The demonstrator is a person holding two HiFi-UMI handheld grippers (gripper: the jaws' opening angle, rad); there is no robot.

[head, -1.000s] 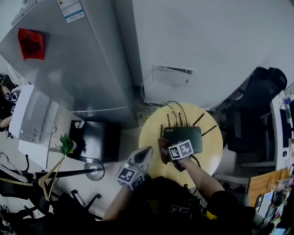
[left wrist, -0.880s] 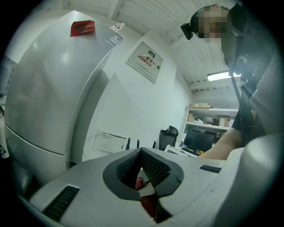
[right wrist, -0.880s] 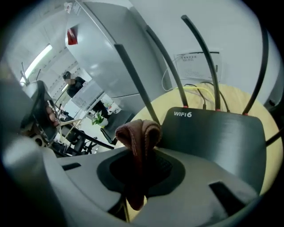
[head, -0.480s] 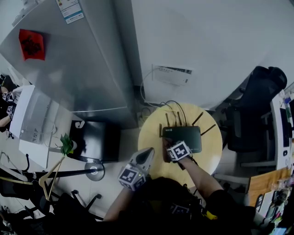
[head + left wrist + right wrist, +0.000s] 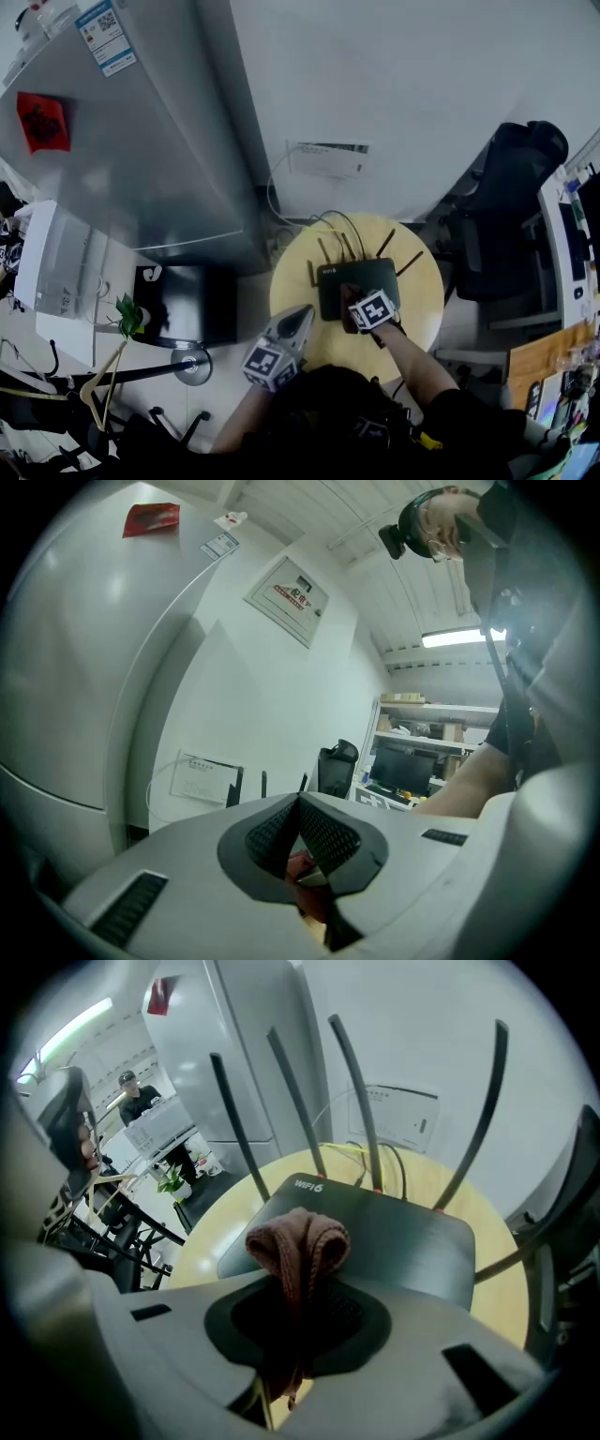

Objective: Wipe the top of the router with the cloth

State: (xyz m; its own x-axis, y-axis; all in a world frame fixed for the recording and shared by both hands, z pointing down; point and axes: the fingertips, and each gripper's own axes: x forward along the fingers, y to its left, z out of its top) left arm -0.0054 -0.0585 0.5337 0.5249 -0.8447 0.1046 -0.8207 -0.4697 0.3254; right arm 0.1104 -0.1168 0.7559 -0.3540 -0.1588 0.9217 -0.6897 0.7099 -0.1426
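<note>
At the left edge of the round surface (image 5: 286, 281), the left tool (image 5: 296, 319) hangs pressed together, empty. The right tool (image 5: 354, 306), pinching the cloth (image 5: 298, 1241), has moved from the near-left corner onto the router (image 5: 370, 275); wiping is probably under way.

Right gripper (image 5: 298, 1290): jaws closed on a brown knitted cloth (image 5: 298, 1241), which bulges out in a folded loop past the tips. The loop sits over the near edge of the black router (image 5: 398, 1237), apparently touching its top. "WIFI6" is printed near the router's back left corner. Four antennas (image 5: 357, 1091) rise from its far edge, with a fifth slanting out low on the right. The router lies on a round yellow table (image 5: 214, 1234). Cables (image 5: 377, 1161) trail behind it toward a white wall box (image 5: 401, 1117).
</note>
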